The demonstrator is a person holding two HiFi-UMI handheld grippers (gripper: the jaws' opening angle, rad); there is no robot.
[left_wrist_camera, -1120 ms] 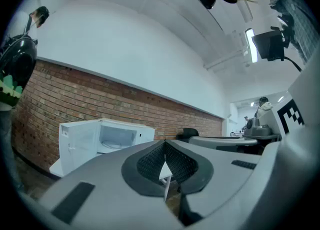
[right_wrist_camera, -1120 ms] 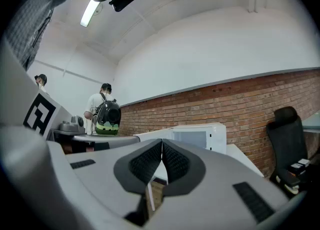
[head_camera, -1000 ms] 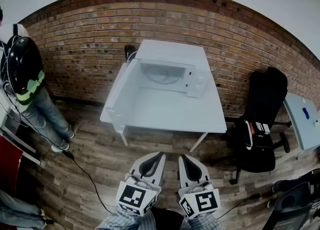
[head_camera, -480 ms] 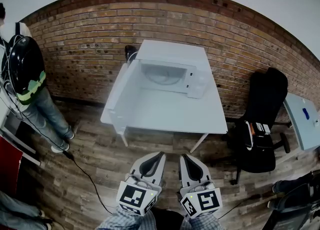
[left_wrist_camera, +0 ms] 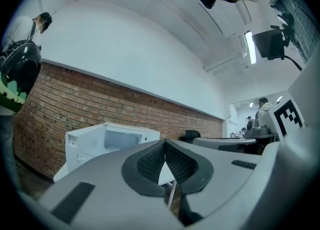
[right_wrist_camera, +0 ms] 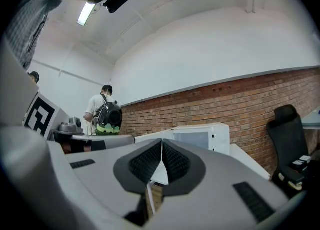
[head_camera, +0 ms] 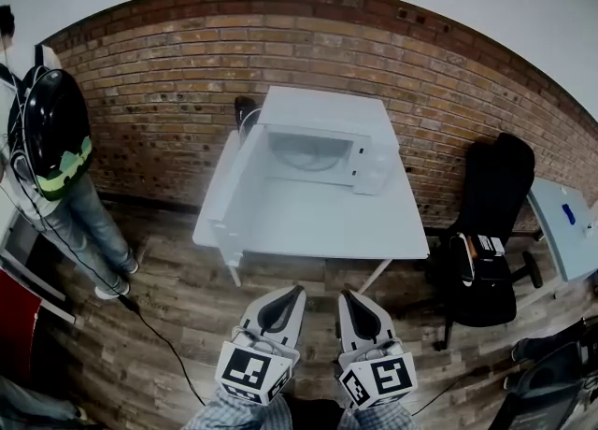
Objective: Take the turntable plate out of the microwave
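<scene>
A white microwave [head_camera: 366,155] stands at the back of a white table [head_camera: 318,222], its door [head_camera: 227,183] swung open to the left. Inside the cavity the glass turntable plate [head_camera: 304,150] shows faintly. My left gripper [head_camera: 298,290] and right gripper [head_camera: 344,294] are side by side over the wooden floor, short of the table's front edge. Both point level at the microwave, shut, with nothing between the jaws. The left gripper [left_wrist_camera: 164,144] sees the open microwave [left_wrist_camera: 112,141] ahead on its left. The right gripper [right_wrist_camera: 161,142] sees the microwave [right_wrist_camera: 202,136] just beyond its tips.
A person with a black backpack [head_camera: 51,129] stands at the left by the brick wall [head_camera: 149,92]. A black office chair [head_camera: 486,232] is right of the table, with another table [head_camera: 561,222] beyond it. A cable [head_camera: 159,325] runs across the floor at the left.
Both grippers have moved a little forward toward the table, still shut. The table and microwave sit slightly nearer in the head view.
</scene>
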